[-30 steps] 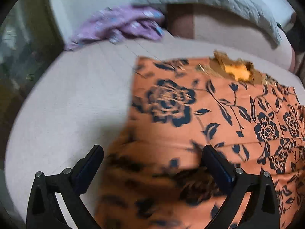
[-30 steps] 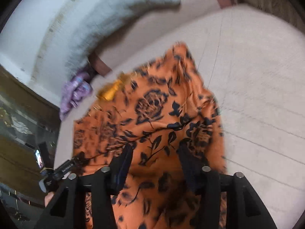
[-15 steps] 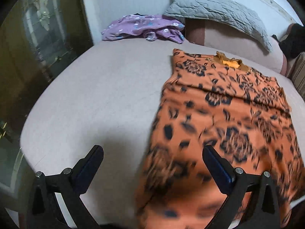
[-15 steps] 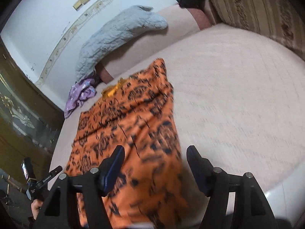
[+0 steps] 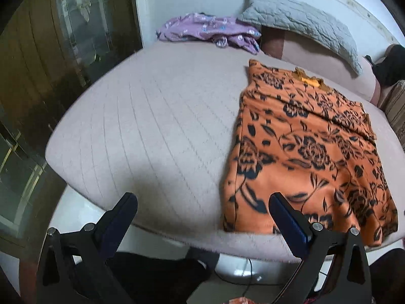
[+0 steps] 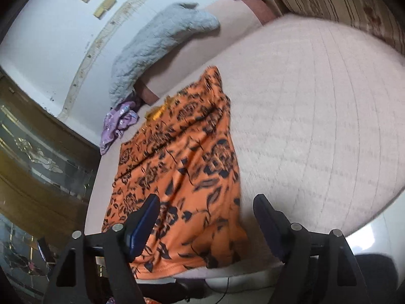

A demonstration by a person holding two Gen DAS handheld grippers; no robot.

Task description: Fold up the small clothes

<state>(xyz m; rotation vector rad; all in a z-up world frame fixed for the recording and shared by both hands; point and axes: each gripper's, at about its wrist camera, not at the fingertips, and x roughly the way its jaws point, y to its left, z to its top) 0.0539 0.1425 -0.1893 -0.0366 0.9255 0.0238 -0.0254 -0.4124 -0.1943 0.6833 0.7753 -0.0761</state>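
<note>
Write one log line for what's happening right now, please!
step: fold | orange floral garment: flat on bed | left hand-held gripper: open, empty | right hand-held gripper: open, empty | purple clothes: untouched

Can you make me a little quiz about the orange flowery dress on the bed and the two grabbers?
1. True or false: the orange dress lies spread on the bed.
2. Which is holding cloth: A) left gripper, B) right gripper, C) neither?
3. Fill in: the purple clothes sit beside the grey ____.

Key: 1 true. 2 C, both are open and hold nothing. 3 pillow.
</note>
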